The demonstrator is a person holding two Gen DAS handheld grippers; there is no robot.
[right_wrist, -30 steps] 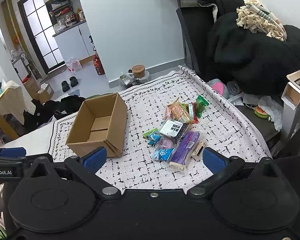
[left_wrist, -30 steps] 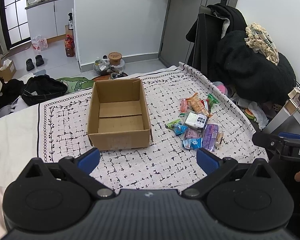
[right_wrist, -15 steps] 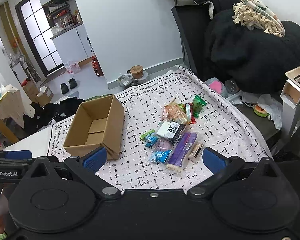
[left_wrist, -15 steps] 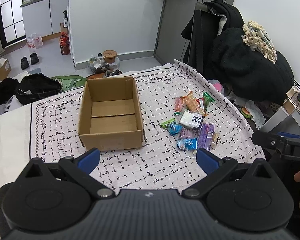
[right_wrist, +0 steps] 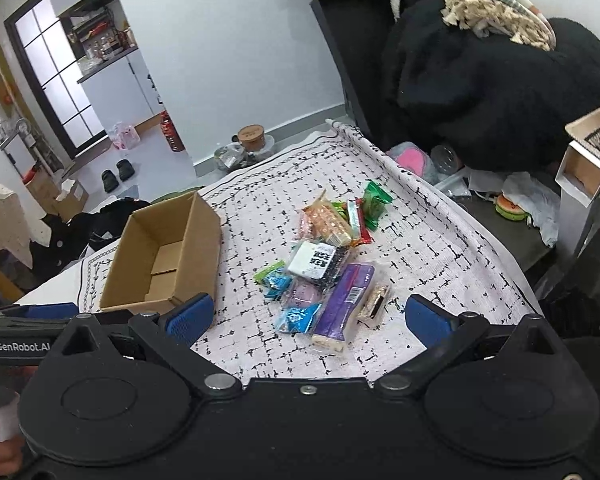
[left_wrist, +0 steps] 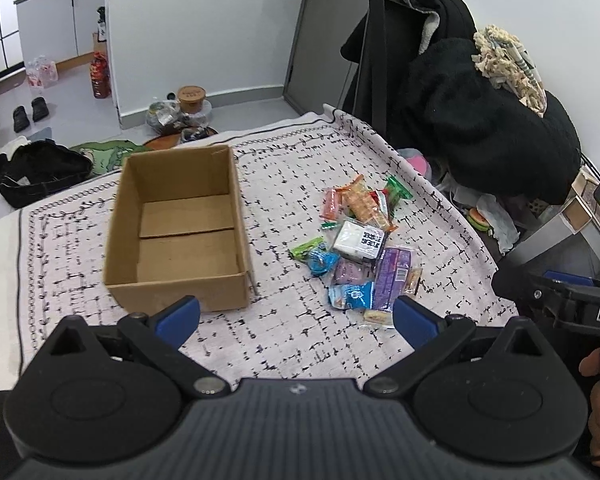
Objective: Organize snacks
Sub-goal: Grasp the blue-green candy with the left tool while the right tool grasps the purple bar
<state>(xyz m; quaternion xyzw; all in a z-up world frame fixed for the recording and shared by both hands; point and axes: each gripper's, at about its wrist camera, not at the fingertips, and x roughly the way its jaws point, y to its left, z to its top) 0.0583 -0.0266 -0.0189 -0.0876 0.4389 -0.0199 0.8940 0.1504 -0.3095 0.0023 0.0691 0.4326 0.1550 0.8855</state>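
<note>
An empty brown cardboard box (left_wrist: 180, 232) (right_wrist: 162, 258) stands open on the patterned white cloth (left_wrist: 292, 332). To its right lies a pile of wrapped snacks (left_wrist: 360, 248) (right_wrist: 328, 264), among them a purple bar (right_wrist: 342, 304), a white and black pack (right_wrist: 316, 260) and a green pack (right_wrist: 374, 204). My left gripper (left_wrist: 296, 316) hovers open above the cloth's near edge, in front of the box and pile. My right gripper (right_wrist: 308, 316) is open too, just short of the purple bar. Neither holds anything.
A chair heaped with black clothes (left_wrist: 480, 120) stands past the table's right side. A small side table (right_wrist: 588, 160) is at far right. Clutter, shoes (right_wrist: 118, 170) and a tub (right_wrist: 252, 136) lie on the floor beyond the cloth's far edge.
Both grippers have drifted slightly forward and rightward over the table; the box and snacks now appear a little further left in view. Nothing was grasped or moved.
</note>
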